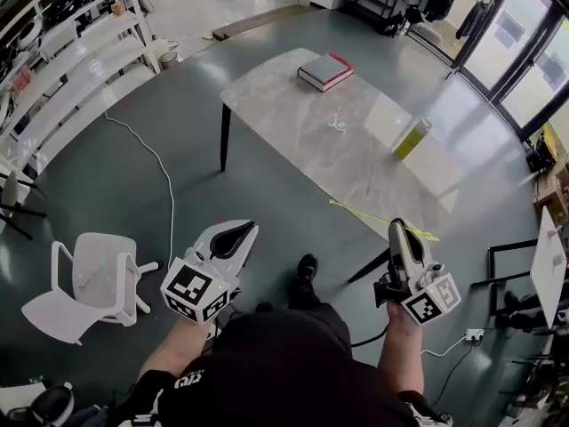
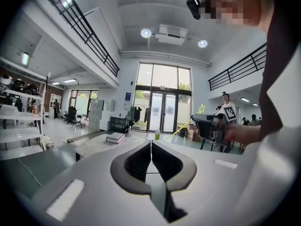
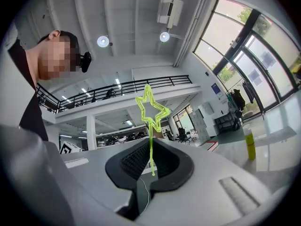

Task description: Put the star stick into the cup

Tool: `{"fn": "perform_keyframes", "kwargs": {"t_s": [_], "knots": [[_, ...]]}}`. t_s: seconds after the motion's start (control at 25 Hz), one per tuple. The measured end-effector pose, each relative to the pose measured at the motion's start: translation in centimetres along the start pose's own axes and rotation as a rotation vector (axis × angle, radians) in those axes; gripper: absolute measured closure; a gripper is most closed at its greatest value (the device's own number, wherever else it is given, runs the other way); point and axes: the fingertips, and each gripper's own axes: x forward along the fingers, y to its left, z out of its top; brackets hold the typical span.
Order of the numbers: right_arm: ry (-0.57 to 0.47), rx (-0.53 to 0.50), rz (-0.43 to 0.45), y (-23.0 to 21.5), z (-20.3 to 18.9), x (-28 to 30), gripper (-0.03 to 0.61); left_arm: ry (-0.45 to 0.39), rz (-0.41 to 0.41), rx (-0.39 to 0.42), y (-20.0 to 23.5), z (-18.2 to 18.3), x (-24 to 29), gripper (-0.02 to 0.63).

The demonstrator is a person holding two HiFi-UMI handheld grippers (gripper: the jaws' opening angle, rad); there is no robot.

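The star stick point(image 1: 364, 213) is a thin yellow-green rod, and my right gripper point(image 1: 397, 228) is shut on it, below the table's near edge. In the right gripper view the stick point(image 3: 151, 149) runs up between the pads, with its outlined star point(image 3: 150, 109) above my right gripper point(image 3: 151, 157). The cup point(image 1: 412, 139) is a tall yellow-green tumbler standing on the right part of the marble table point(image 1: 293, 114), well ahead of both grippers; the cup point(image 3: 249, 145) also shows at the right of that view. My left gripper point(image 1: 240, 232) is shut and empty, and its pads point(image 2: 151, 147) meet in a line.
A red-edged book point(image 1: 325, 71) lies at the table's far end and a small white item point(image 1: 336, 121) lies mid-table. A white chair point(image 1: 93, 278) stands at my lower left. White shelves point(image 1: 71, 60) line the left wall. A white cable point(image 1: 164, 176) runs over the floor.
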Motion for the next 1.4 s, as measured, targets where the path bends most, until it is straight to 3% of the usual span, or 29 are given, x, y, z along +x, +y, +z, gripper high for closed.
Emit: {"fn": "perform_keyframes", "kwargs": {"t_s": [0.52,0.96,1.4], "knots": [[0.003,0.048,0.053,-5.3,-0.8,7.7,0.549,0.026,0.048,0.007,5.4,0.7,5.3,0.607],[0.028,0.082,0.097,-14.3,1.7,13.3,0.549,0.032,0.058,0.009,7.5,4.1,16.6,0.607],[0.036,0.107,0.103,-22.7,2.2,14.9,0.549,0.036,0.027,0.006,6.9,4.4,26.4,0.607]]}}
